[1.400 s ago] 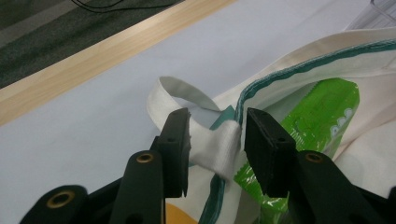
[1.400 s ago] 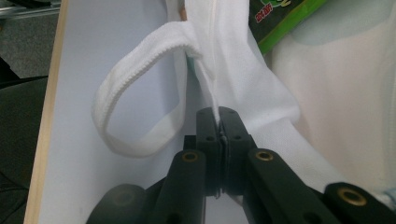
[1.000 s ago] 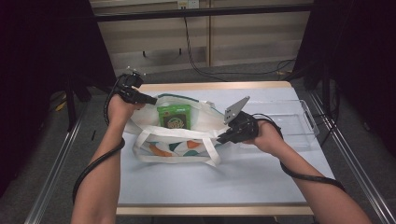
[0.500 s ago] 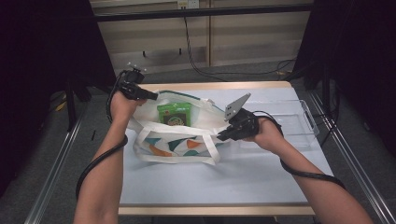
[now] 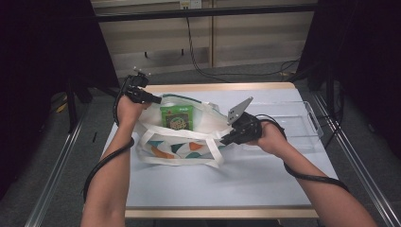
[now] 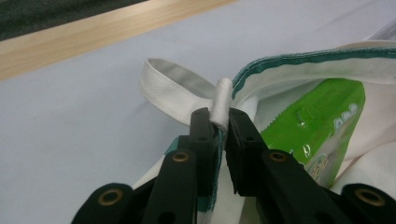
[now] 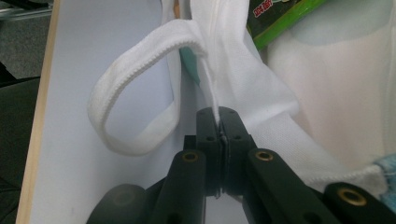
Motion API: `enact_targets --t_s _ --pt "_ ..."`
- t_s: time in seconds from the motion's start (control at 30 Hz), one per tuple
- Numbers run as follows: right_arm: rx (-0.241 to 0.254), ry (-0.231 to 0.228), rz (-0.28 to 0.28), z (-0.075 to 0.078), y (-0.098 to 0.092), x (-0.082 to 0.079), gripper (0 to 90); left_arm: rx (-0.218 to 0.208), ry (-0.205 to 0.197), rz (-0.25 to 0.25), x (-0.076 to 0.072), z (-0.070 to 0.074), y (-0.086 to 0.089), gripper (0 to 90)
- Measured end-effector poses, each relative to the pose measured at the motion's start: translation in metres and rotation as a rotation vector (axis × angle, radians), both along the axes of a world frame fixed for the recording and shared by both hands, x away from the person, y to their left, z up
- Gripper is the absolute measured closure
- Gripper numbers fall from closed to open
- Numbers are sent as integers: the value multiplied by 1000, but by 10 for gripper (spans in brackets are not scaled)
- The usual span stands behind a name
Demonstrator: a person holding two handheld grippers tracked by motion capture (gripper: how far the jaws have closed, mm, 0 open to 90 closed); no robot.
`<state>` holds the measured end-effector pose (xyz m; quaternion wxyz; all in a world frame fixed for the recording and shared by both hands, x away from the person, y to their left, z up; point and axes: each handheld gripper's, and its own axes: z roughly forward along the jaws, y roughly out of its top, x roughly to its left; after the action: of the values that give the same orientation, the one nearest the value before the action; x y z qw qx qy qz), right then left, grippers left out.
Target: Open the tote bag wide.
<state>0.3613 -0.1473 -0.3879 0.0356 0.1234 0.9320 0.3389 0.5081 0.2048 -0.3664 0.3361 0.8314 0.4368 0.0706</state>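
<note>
A white tote bag with coloured triangles lies on the table, mouth held open. A green packet stands inside it, seen also as the green packet in the left gripper view. My left gripper is shut on the bag's far-left rim, pinching the white strap and green-edged rim. My right gripper is shut on the bag's right rim, clamping thin white fabric. A white handle loop hangs beside the right jaws.
A clear plastic tray sits at the table's right, behind my right hand. The pale blue table top has a wooden front edge. Cables trail from both grippers along the forearms. Dark cables hang behind the table.
The left gripper has lifted and pulled the far rim up and back slightly. The bag's mouth stands wider and the green packet is more upright. The right gripper has hardly moved.
</note>
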Motion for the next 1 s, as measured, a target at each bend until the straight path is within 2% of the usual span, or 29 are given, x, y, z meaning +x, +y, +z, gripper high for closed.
enact_targets --t_s 0.03,0.1,0.13,0.37,0.5,0.57,1.0 --pt "2 3 0 -1 0 0 883 17 4 -13 1 -1 1 816" --pt "-1 8 3 -3 1 -1 883 11 -5 2 0 -3 0 816" --pt "-1 8 3 -3 1 -1 883 19 4 -8 0 -3 0 816" --pt "-8 14 5 -8 1 -4 883 14 14 -7 1 -9 1 815" --pt "-5 31 9 -13 1 -5 884 6 6 12 -1 -9 0 814" --pt "-5 35 8 -15 1 -6 884 16 13 -4 0 -10 1 814" --pt "-12 66 30 -29 5 -10 887 25 1 11 -1 -14 1 812"
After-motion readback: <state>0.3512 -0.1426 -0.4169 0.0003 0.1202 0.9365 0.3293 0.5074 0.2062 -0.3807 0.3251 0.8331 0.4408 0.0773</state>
